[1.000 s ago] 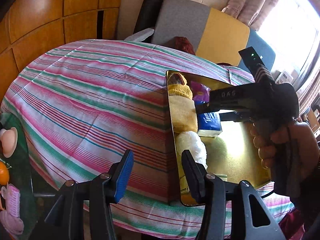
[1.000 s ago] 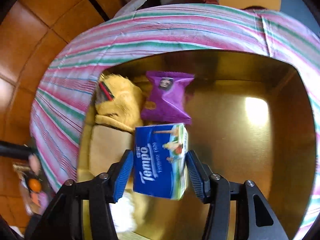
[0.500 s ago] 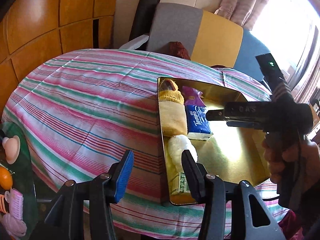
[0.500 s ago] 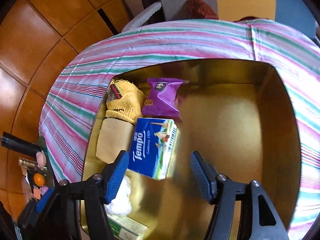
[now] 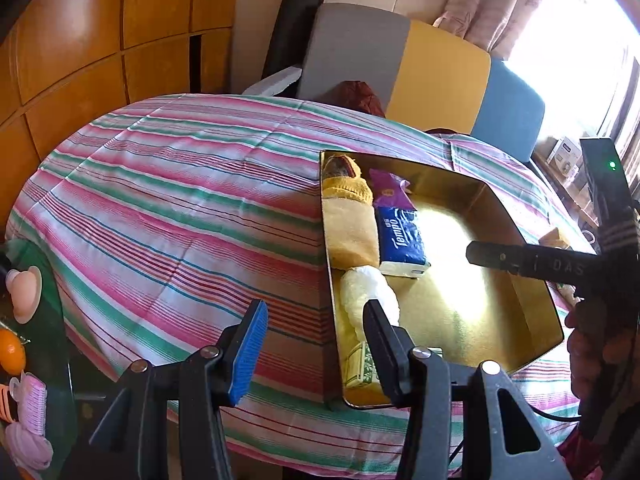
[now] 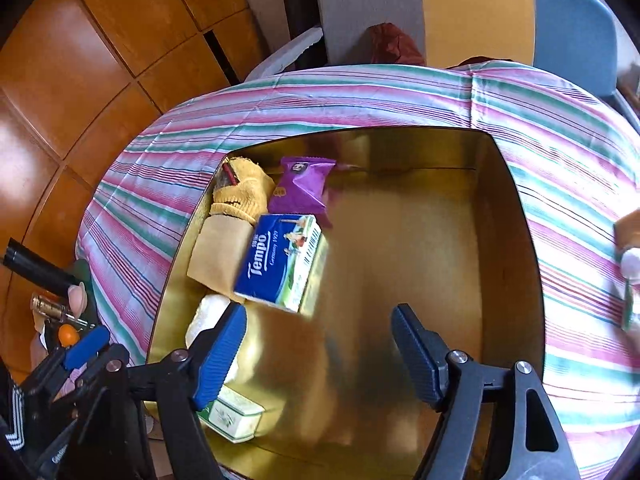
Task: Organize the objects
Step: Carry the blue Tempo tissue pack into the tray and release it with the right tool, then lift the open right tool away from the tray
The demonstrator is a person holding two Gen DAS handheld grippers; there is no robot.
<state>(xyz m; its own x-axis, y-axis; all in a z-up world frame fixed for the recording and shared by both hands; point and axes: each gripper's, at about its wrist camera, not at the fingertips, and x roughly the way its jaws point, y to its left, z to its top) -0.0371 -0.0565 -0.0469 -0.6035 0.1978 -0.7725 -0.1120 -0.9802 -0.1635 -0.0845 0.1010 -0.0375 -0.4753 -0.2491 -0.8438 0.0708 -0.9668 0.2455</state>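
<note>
A gold box [image 6: 516, 208] sits on the striped tablecloth [image 5: 180, 208]. Along its left side lie a yellow cloth [image 6: 240, 192], a tan block [image 6: 218, 252], a white puffy item [image 5: 366, 294] and a small green-white carton [image 6: 234, 416]. A purple snack packet [image 6: 302, 190] and a blue Tempo tissue pack [image 6: 280, 264] lie beside them. My right gripper [image 6: 320, 352] hangs above the box floor; its jaws are opening with nothing between them, clear of the tissue pack. My left gripper [image 5: 316, 344] stands open and empty over the table's near edge, by the box's left wall.
A low side table at the left holds an orange [image 5: 10, 350] and pink items [image 5: 28, 412]. Grey, yellow and blue chair backs [image 5: 436, 68] stand behind the table. A tan object [image 6: 628, 232] and other small things lie on the cloth right of the box.
The right gripper let go of the Tempo pack, which now lies in the box beside the tan block. Its jaws spread wider as it drew back and up. The left gripper barely moved.
</note>
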